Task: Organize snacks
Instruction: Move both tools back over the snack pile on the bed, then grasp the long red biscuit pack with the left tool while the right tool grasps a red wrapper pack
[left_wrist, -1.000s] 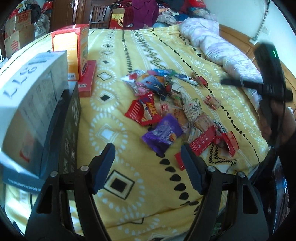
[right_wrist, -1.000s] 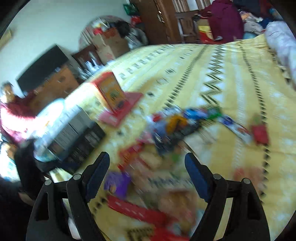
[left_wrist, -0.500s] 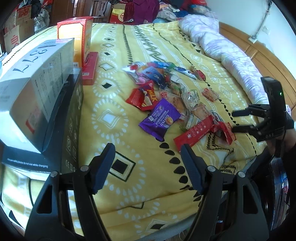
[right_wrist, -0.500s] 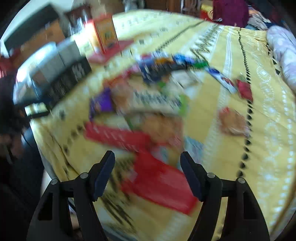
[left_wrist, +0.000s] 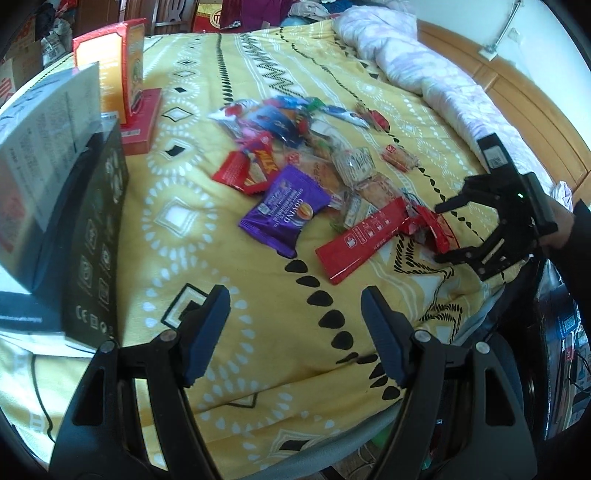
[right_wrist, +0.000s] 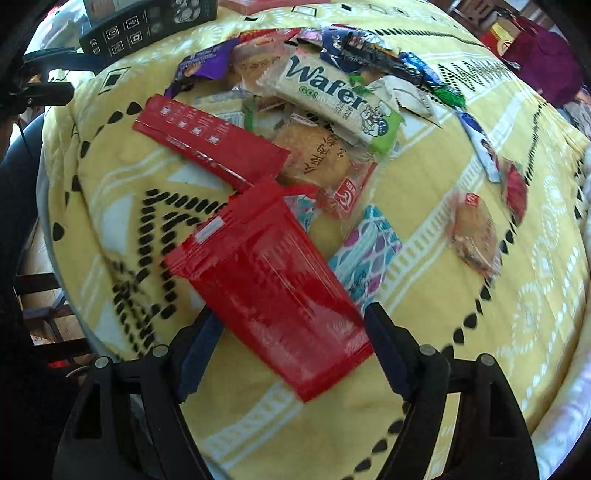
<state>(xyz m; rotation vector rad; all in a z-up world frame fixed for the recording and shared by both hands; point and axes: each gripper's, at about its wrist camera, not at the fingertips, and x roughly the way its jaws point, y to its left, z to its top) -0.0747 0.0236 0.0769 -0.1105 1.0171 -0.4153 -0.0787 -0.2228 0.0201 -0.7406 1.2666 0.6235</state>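
Yellow patterned bedspread (left_wrist: 207, 96); rumpled pink quilt (left_wrist: 424, 70) (far side).

right tool (right_wrist: 291, 332) now over red packet (right_wrist: 266, 280)

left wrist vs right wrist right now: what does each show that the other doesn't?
Left wrist only: the upright orange-and-red carton, the pale pink quilt, and the right gripper, open by the pile.

Right wrist only: the green-and-white Wafer pack's label and a patterned teal wrapper.

Both: the yellow patterned bedspread, purple foil pouch, long flat red packet.
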